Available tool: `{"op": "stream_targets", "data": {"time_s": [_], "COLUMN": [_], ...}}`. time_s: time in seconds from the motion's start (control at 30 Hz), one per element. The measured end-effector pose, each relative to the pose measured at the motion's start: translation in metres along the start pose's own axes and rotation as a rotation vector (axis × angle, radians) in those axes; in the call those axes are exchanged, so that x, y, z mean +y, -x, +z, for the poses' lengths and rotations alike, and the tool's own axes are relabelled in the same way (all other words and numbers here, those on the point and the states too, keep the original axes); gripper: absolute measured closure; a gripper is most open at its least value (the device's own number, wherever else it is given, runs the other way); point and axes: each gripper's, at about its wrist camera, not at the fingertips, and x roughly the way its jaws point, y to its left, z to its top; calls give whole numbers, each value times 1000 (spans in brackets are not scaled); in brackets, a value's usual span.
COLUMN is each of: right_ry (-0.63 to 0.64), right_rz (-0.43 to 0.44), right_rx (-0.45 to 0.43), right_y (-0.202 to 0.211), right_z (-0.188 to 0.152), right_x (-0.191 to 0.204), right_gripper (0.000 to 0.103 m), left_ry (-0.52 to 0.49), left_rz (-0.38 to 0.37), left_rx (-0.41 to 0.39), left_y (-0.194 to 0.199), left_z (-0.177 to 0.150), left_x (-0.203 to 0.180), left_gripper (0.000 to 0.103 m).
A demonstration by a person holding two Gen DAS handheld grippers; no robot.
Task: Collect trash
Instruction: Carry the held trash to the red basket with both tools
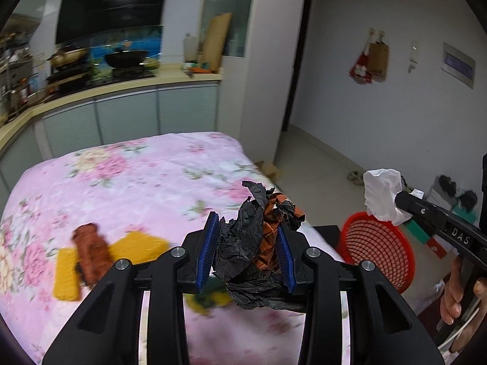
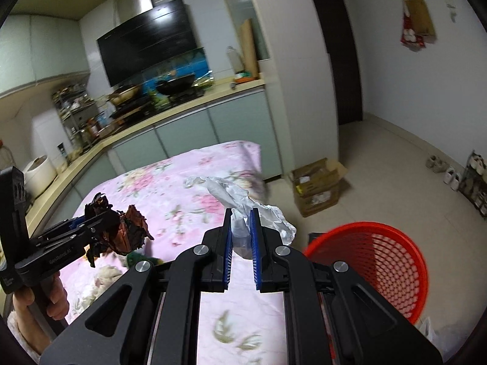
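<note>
Left tongs (image 1: pixel 248 251) clamp crumpled dark paper (image 1: pixel 258 243); right tongs (image 2: pixel 242 251) pinch white tissue (image 2: pixel 240 228).

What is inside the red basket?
Only bare mesh wall shows inside the red basket in both views. Its bottom is hidden by the right gripper, so I cannot tell whether any trash lies there. The white paper is outside it, held above.

Left gripper (image 1: pixel 248 251) is raised, blue pads (image 1: pixel 208 251) pinched in on a load, jaws held partly apart. Right gripper (image 2: pixel 242 251) sits alongside, nearly closed on its own catch. A bare hand (image 1: pixel 461 292) squeezes each trigger handle.
</note>
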Motion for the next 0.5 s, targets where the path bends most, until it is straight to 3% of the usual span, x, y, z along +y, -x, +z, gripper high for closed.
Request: {"op": "stream_targets", "data": {"time_s": [0.5], "right_ry": [-183], "right_rz": [-156], "right_rx": [30], "right_y": [14], "right_z": [-5], "right_x": [-75], "right_gripper": [92], "left_ry": [-112], "left_rz": [-165], "left_rx": [103], "left_y": [-69], "left_z": [13], "left_x": [-115], "left_gripper": [68]}}
